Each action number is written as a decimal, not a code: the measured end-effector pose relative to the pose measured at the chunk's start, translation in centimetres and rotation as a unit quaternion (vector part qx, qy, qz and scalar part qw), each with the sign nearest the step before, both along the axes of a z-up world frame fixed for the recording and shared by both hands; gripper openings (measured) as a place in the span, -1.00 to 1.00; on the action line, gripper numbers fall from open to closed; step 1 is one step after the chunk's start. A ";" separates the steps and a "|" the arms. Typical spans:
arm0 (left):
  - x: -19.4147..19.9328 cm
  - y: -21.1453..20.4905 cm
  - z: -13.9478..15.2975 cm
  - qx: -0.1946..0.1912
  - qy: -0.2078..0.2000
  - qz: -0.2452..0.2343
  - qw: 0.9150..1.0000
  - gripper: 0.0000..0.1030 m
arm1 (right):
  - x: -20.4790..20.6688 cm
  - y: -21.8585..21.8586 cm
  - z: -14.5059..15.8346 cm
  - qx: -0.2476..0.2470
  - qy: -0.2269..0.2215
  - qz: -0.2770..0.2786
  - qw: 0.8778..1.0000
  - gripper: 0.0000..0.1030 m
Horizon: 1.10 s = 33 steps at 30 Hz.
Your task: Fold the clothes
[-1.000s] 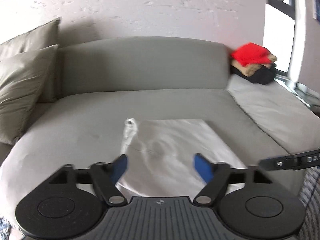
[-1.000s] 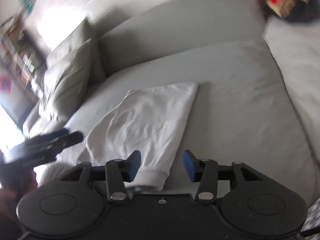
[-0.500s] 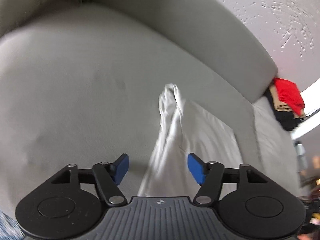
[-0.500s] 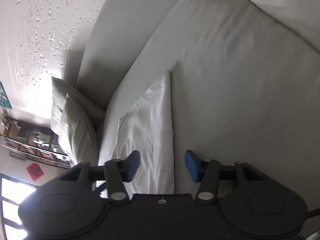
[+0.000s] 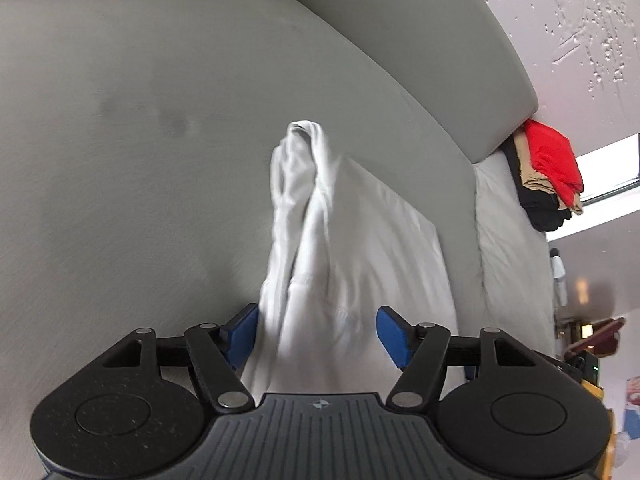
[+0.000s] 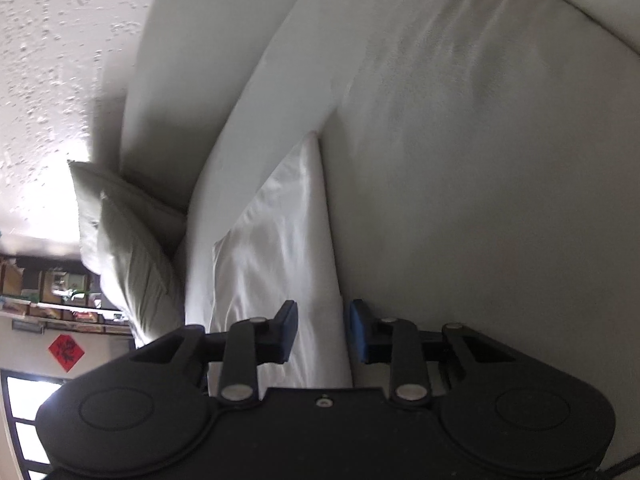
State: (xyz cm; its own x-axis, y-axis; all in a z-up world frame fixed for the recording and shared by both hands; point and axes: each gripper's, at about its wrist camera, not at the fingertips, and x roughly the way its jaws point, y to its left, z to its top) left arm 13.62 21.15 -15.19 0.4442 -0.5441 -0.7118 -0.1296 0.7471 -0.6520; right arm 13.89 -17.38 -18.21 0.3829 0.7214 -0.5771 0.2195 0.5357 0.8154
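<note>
In the left wrist view, the left gripper (image 5: 316,334) has its two blue fingers spread wide, with nothing pinched between them. A white garment (image 5: 360,264) lies on the grey sofa (image 5: 120,140), and its near part sits right in the gap between the fingers. A bunched strip of the cloth (image 5: 300,184) runs up toward 12 o'clock, with a lumpy end at the top. The flat part spreads out toward 2 o'clock. Far off at 2 o'clock, a pile of clothes (image 5: 548,172) with a red one on top sits at the end of the sofa back. In the right wrist view, the right gripper (image 6: 322,330) has its fingers closer together, with only a narrow gap. The straight edge of the white garment (image 6: 280,240) runs through that gap, but the fingers do not look like they are squeezing it. The cloth reaches away to a corner at 12 o'clock. Two pillows (image 6: 128,252) lean at 9 o'clock. The cloth looks thin, soft and light. It will likely sag and flop when lifted, and it may slide on the smooth sofa. A good place to hold it looks like the near edge or a corner, one for each gripper, so it hangs flat. The bunched strip would be harder to grab neatly. I cannot tell how many folds the garment already has.
</note>
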 end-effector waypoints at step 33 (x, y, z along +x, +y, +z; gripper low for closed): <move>-13.6 -17.8 20.7 0.154 -0.441 -0.022 0.884 -0.86 | -11.9 -4.8 19.5 -0.091 -0.408 -0.087 0.904 -0.90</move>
